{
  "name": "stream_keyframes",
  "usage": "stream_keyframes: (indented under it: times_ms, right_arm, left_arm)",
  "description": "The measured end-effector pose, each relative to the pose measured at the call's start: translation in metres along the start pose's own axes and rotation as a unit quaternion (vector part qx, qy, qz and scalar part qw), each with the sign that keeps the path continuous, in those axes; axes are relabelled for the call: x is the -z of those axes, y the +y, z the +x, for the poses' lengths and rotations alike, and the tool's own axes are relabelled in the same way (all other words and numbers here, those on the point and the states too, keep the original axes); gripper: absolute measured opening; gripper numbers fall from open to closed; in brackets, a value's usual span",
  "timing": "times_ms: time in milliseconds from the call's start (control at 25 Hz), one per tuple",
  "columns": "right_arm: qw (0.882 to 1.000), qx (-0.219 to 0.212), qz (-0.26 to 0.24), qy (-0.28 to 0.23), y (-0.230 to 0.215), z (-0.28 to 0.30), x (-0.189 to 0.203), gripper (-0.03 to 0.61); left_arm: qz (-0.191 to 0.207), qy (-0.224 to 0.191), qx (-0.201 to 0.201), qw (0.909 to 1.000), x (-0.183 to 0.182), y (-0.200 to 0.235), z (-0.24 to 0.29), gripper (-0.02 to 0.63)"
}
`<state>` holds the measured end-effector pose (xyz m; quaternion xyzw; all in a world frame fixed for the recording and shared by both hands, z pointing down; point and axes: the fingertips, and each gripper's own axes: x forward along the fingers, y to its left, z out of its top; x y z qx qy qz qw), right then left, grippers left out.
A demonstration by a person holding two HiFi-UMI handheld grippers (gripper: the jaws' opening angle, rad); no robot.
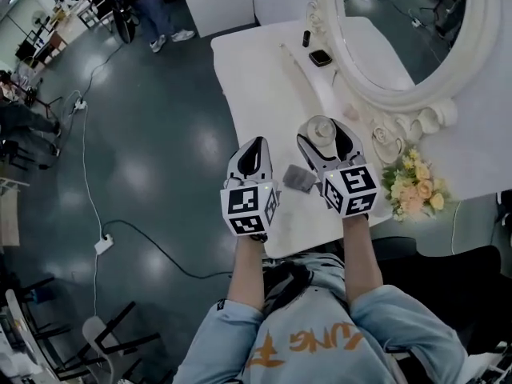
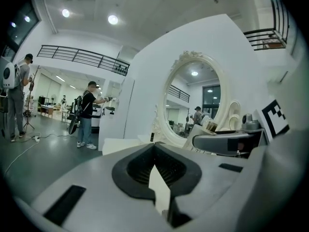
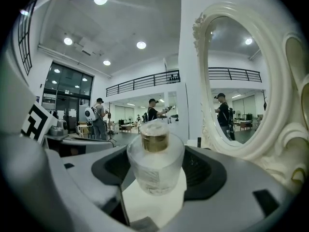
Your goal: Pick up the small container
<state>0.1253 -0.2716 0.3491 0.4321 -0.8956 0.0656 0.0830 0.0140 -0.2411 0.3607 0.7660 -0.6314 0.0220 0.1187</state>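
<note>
The small container (image 1: pixel 322 130) is a frosted glass jar with a gold neck and a pale cap. It stands upright on the white table (image 1: pixel 256 70) near the mirror's base. My right gripper (image 1: pixel 326 128) is open, with one jaw on each side of the jar. In the right gripper view the container (image 3: pixel 155 170) fills the middle, and a dark gap shows between it and each ribbed pad of the right gripper (image 3: pixel 157 148). My left gripper (image 1: pixel 258 142) hovers at the table's left edge, shut and empty. The left gripper (image 2: pixel 155 146) shows only a thin slit.
A small grey block (image 1: pixel 300 178) lies on the table between the two grippers. An ornate white mirror (image 1: pixel 416 94) leans at the right, with a bouquet (image 1: pixel 416 186) at its foot. A dark round item (image 1: pixel 320 57) and a dark tube (image 1: pixel 306 38) lie farther back. People stand in the distance.
</note>
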Motion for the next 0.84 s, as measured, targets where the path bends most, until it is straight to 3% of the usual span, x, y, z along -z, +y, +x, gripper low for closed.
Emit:
stream_keyframes:
  times_ms: [840]
  right_arm:
    - [1.000, -0.006, 0.007, -0.016, 0.001, -0.009, -0.001, 0.327]
  left_arm:
    - [0.013, 0.004, 0.009, 0.9999, 0.003, -0.009, -0.004, 0.021]
